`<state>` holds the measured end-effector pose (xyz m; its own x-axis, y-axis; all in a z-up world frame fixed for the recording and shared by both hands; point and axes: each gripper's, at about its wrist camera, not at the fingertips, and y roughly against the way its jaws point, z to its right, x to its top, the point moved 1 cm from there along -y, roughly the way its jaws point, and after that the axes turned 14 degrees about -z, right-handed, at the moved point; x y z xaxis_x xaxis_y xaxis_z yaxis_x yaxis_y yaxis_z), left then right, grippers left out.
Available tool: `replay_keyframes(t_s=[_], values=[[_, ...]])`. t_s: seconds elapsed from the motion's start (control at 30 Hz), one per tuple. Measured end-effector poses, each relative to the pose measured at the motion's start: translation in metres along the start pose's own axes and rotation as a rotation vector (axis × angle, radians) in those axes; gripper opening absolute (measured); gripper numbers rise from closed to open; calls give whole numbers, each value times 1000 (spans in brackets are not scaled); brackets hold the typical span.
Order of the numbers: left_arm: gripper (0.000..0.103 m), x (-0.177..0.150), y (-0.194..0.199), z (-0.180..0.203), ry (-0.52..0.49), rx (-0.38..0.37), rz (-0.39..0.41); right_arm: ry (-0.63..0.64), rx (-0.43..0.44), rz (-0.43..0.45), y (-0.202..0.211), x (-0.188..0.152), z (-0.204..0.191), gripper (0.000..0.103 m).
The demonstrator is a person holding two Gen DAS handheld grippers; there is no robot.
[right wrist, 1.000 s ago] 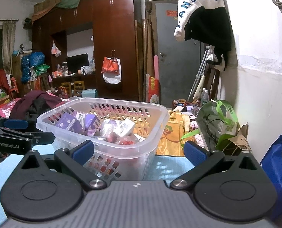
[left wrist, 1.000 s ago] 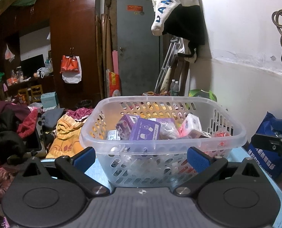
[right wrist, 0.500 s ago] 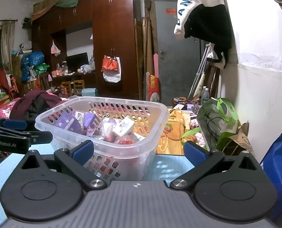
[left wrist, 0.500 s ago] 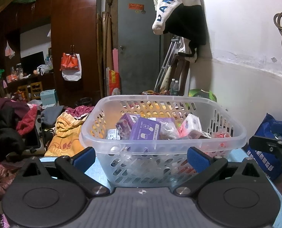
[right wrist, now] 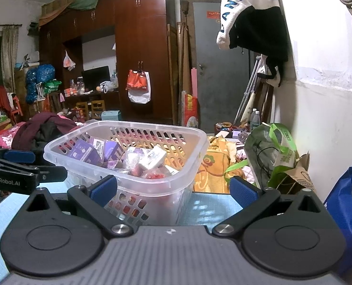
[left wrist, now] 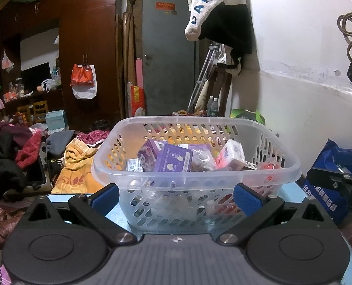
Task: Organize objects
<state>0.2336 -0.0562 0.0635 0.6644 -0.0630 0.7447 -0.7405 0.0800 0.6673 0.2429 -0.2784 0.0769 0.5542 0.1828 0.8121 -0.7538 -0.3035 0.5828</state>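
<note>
The desk [right wrist: 209,210], a pale blue top, carries a clear plastic basket [left wrist: 195,180] toward its far edge, already holding the purple boxes [left wrist: 173,160] and small wrapped packets [left wrist: 231,156]. The left tool [left wrist: 176,196] faces the basket's near wall, spread wide and holding nothing; the right tool [right wrist: 173,188], also spread and bare, hovers off the basket's right corner. Sorting looks near done. The next move probably calls for finding any loose item; none shows on the desk here.

Your clear slotted plastic basket [left wrist: 195,178] stands upright on the light-blue tabletop [right wrist: 209,211], holding purple boxes [left wrist: 173,161] and pink-white packets [left wrist: 231,156].
</note>
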Motion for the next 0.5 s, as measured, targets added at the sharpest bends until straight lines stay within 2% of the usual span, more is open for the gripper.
replay_keyframes(t_s=[0.5], values=[[103,-1,0,7,-20,-5,13,-6,11,11,-3,-3,0,103]])
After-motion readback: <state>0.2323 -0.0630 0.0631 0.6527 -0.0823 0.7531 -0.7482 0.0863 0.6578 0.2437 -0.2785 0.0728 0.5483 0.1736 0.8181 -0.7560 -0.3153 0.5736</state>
